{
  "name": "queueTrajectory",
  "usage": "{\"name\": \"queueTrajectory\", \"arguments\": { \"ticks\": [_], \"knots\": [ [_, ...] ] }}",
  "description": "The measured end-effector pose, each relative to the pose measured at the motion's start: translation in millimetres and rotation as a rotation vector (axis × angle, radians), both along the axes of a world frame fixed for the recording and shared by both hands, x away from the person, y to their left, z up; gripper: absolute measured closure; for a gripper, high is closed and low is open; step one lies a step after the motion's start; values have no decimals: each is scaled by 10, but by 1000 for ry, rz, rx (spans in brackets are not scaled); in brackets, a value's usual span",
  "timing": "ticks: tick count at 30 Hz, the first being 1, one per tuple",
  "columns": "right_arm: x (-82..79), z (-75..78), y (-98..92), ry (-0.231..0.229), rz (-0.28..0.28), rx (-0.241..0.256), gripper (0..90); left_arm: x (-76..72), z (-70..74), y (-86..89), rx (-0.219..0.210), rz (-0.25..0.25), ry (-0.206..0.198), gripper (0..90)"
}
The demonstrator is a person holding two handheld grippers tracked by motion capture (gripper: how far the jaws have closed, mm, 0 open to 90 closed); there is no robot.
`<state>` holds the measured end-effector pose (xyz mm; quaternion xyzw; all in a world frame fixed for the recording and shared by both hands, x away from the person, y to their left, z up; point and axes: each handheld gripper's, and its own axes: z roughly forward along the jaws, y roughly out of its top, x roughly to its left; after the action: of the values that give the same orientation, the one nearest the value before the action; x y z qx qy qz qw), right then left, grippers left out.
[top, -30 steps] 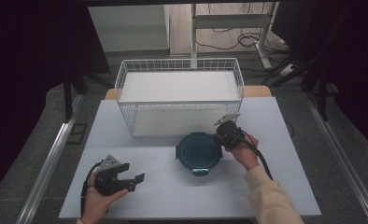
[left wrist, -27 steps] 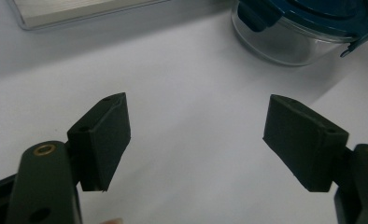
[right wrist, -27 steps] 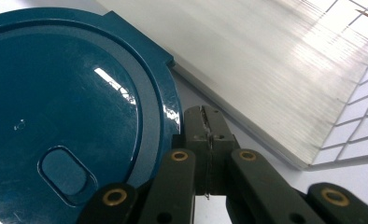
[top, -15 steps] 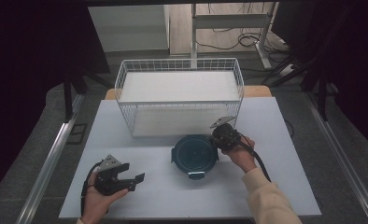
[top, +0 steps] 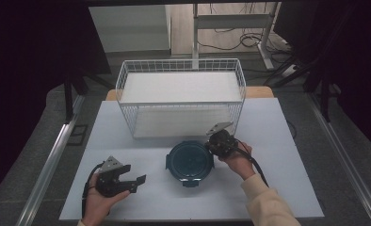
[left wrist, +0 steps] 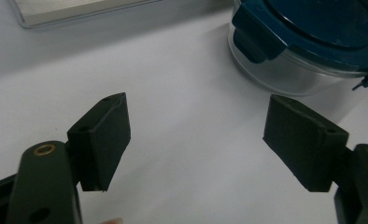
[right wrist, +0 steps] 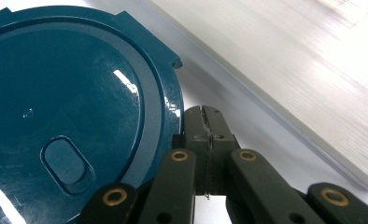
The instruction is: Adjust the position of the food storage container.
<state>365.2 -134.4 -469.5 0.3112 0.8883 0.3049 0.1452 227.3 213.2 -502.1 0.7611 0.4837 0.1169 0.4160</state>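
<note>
A round clear container with a dark blue clip-on lid [top: 189, 160] stands on the white table, in front of the wire basket. My right gripper [top: 213, 143] is shut, its tips against the lid's right rim [right wrist: 70, 93]. In the right gripper view the jaws [right wrist: 205, 123] meet with no gap, and whether a lid clip is caught between them is hidden. My left gripper [top: 137, 184] rests at the front left, open and empty. In the left gripper view its jaws [left wrist: 196, 140] point at the container [left wrist: 313, 28], still a short way off.
A white wire basket [top: 181, 63] with a white floor stands at the back of the table, just behind the container. Its base edge runs past my right jaws [right wrist: 289, 70]. Bare tabletop [top: 287, 155] lies to the right and along the front.
My right gripper has moved left and toward the person, from beside the basket's front corner down to the lid's right rim. The left gripper and the container have stayed put.
</note>
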Motion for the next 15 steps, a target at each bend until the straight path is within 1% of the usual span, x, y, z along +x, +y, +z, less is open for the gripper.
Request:
{"name": "queueTrajectory", "arguments": {
  "ticks": [7, 10, 13, 15],
  "knots": [
    [-59, -5, 76, 4, 35, 4, 900, 0, -2, 0, 0, 0, 2, 228],
    [-111, -11, 138, 9, 61, 7, 900, -1, -1, -3, 0, 0, 2, 228],
    [-119, -13, 153, 2, 68, 1, 900, -2, 1, -2, 0, 0, 2, 228],
    [-125, -13, 154, -12, 81, -6, 899, 1, 0, 3, 0, 2, 3, 228]
  ]
}}
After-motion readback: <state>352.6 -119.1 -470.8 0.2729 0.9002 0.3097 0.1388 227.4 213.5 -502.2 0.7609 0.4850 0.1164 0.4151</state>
